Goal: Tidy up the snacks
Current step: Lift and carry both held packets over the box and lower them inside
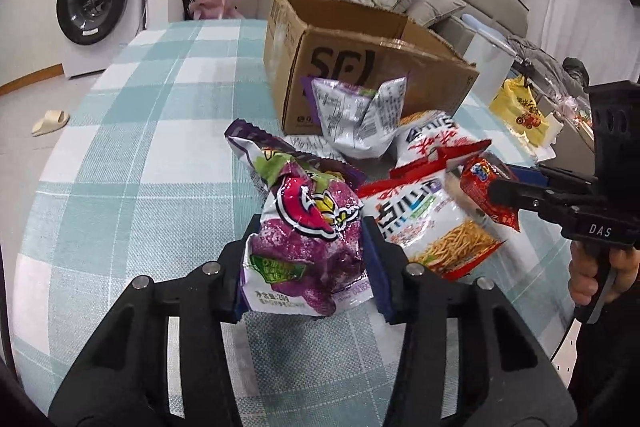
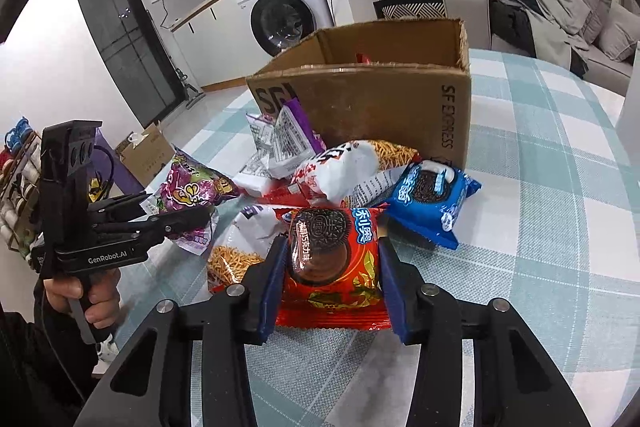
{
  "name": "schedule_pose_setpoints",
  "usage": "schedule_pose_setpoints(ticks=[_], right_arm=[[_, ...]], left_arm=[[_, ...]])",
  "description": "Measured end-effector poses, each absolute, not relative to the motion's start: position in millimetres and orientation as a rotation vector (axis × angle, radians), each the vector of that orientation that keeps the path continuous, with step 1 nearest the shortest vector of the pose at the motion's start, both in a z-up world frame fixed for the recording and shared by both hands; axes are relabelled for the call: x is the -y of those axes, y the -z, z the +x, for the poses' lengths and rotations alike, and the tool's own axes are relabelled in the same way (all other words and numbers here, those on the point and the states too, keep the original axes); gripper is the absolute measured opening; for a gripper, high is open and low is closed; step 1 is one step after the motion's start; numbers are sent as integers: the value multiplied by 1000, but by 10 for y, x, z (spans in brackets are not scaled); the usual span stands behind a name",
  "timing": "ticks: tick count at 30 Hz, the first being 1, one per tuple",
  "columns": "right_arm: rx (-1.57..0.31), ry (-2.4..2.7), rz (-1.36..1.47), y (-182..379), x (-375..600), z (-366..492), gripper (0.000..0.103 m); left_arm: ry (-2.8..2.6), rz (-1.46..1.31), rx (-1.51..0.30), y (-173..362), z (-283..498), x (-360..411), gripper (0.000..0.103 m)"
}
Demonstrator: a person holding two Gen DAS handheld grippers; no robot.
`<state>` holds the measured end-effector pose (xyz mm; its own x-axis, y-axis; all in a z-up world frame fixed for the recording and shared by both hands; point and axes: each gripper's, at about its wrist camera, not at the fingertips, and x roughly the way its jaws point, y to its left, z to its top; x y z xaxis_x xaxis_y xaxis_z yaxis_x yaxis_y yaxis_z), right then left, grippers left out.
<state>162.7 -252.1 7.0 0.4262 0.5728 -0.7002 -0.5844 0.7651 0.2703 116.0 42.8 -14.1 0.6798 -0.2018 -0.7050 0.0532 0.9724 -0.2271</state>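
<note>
My left tongs [image 1: 308, 263] pinch a crinkled purple snack bag [image 1: 308, 227], and my right tongs [image 2: 332, 279] clamp a red cookie packet [image 2: 334, 267] flat by its sides. A blue cookie packet [image 2: 434, 199], two noodle-snack bags [image 2: 352, 167] and a white-backed bag [image 1: 356, 119] lie heaped against the open cardboard box [image 2: 380, 103].

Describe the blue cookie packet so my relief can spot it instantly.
Start at the open cardboard box on the checked tablecloth. In the right wrist view, snacks lie piled before it, and the blue cookie packet lies at the pile's right edge, by the box corner. It is the only blue wrapper; the red cookie packet sits between the right tongs.
</note>
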Motion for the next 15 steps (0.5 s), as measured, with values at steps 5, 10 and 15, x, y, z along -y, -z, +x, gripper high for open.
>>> schedule_pose_setpoints(ticks=[5, 10, 15], right_arm=[[-837, -718, -1, -189, 2578, 1600, 44], [-797, -720, 9, -323, 2611, 1554, 44], [-746, -713, 35, -482, 2680, 1515, 44]], left_arm=[[149, -189, -767, -44, 1085, -419, 44], [134, -189, -729, -205, 981, -404, 44], [127, -191, -693, -382, 920, -405, 44]])
